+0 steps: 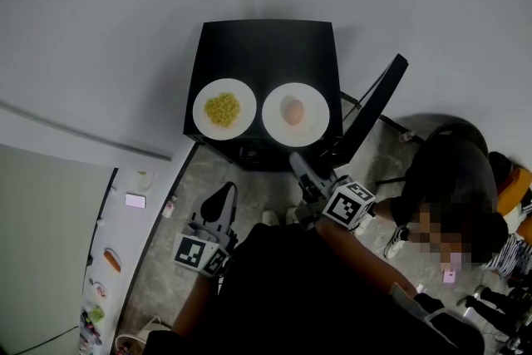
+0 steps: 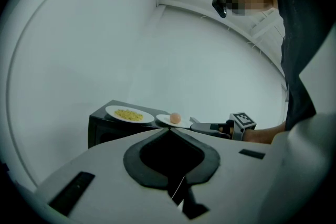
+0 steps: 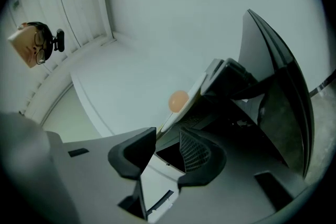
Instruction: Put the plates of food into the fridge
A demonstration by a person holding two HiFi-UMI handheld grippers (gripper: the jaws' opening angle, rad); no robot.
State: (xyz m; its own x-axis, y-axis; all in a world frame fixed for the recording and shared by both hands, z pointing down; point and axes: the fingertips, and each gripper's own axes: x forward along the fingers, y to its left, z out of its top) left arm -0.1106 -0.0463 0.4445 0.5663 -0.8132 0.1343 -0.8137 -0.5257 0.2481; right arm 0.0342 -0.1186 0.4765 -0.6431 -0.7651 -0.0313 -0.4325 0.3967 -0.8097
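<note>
Right gripper [image 3: 168, 136] gaping at the rim of the round white plate [image 3: 173, 115] — risks a shallow bite, rolling the peach-coloured ball [image 3: 179, 100] off; left gripper [image 2: 169, 131] closed, empty.

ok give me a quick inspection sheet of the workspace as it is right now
surface: black fridge top, its door swung open
job's things: plate of yellow food and plate with an egg-like ball, side by side on top
clutter: nothing seen
grippers: left tool shut, empty; right tool open at the egg plate's near rim, not gripping
cables: nothing seen
surroundings: pale wall, speckled floor, person at the right, white panel with stickers
</note>
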